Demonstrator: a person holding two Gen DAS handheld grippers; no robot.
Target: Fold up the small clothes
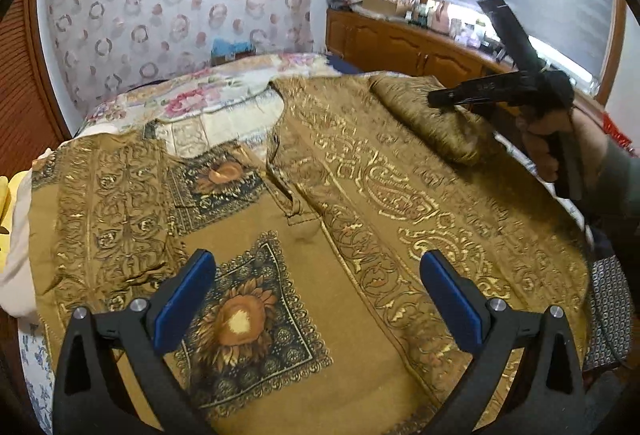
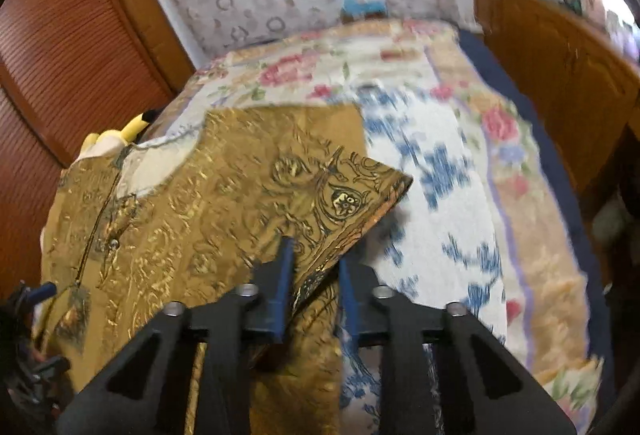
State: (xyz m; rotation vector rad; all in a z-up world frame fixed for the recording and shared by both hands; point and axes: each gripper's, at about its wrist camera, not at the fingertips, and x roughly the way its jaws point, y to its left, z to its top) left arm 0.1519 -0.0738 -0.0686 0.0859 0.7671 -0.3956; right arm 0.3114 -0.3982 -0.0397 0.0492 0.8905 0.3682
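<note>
My right tongs (image 2: 312, 275) are pinched on the sleeve (image 2: 340, 191) edge of the gold shirt (image 2: 192, 203), sleeve lifted off the floral bedspread (image 2: 440, 163). My left tongs (image 1: 316, 299) are spread wide, nothing btwn the blue pads (image 1: 184, 299), hovering over the shirt's front w/ its sunflower patch (image 1: 244, 327). Shirt lies flat across the bed, front up. Yellow plush toy (image 2: 128, 131) at the left edge. Wooden cabinet (image 1: 400, 43) stands beyond the bed.

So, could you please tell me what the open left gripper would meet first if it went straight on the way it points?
Most likely the gold patterned garment spread on the bed, around its sunflower panel between the fingers; depth is hard to judge.
</note>
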